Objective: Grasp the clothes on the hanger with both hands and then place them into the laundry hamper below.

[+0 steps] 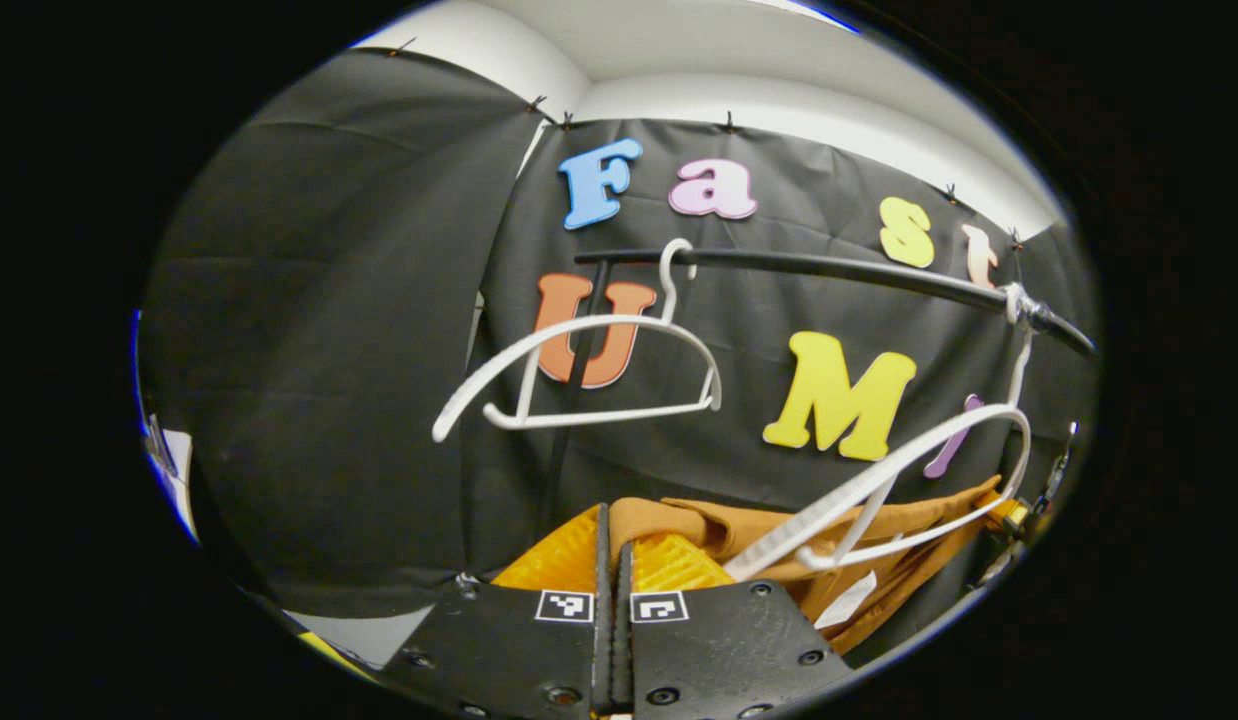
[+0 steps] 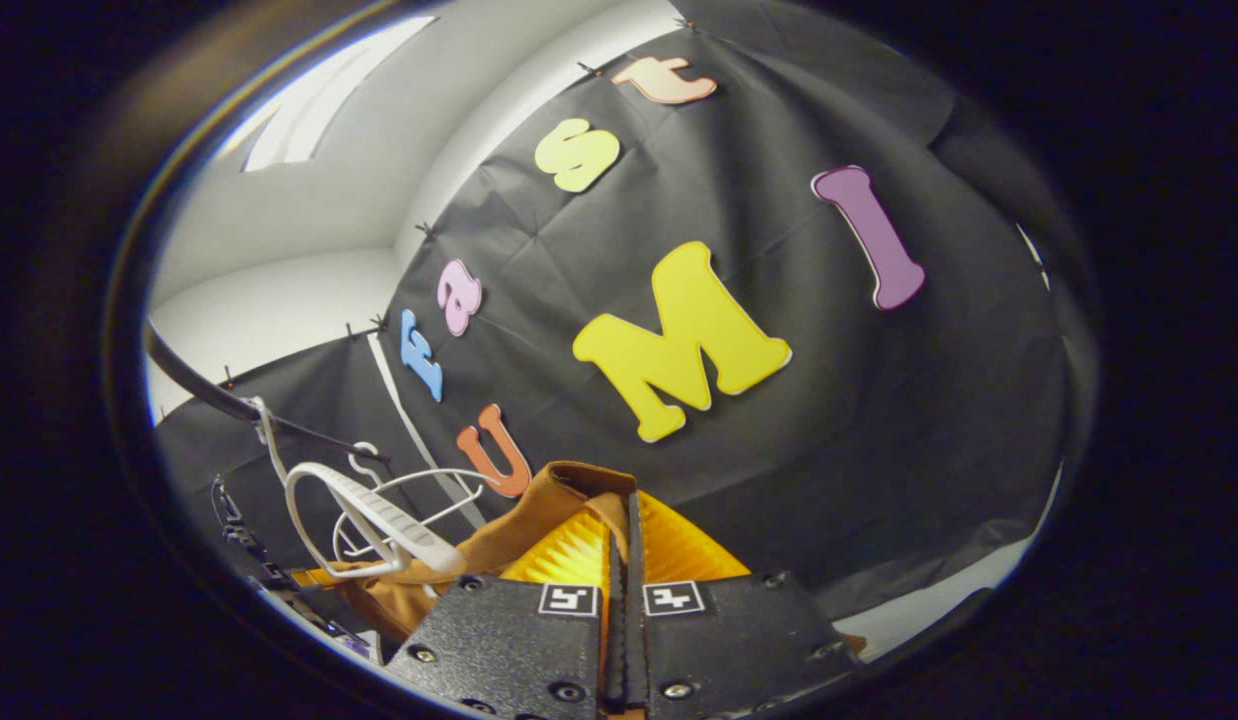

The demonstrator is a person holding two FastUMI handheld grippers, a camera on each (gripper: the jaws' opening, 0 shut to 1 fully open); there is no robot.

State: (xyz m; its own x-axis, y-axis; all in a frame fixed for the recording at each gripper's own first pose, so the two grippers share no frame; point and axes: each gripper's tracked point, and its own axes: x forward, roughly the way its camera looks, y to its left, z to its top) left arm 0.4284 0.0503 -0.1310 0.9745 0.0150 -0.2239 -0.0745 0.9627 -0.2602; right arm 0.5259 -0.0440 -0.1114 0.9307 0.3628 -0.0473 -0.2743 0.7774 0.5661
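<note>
Gripping the brown garment (image 1: 749, 535), the left gripper (image 1: 612, 560) has its two fingers pressed together on a fold of the cloth at the bottom of the left gripper view. The right gripper (image 2: 624, 545) is likewise clamped on a bunched edge of the same garment in the right gripper view. The cloth runs from the left gripper toward the lower right, where it drapes behind the near white hanger (image 1: 909, 480). That hanger hangs tilted from the black rail (image 1: 839, 268), with its lower bar touching the fabric. A second white hanger (image 1: 589, 370) hangs bare on the rail, well apart to the left, with open space beneath it. Behind the rail stands the black cloth wall (image 1: 329, 350); above it are a white wall and ceiling (image 1: 739, 60).
</note>
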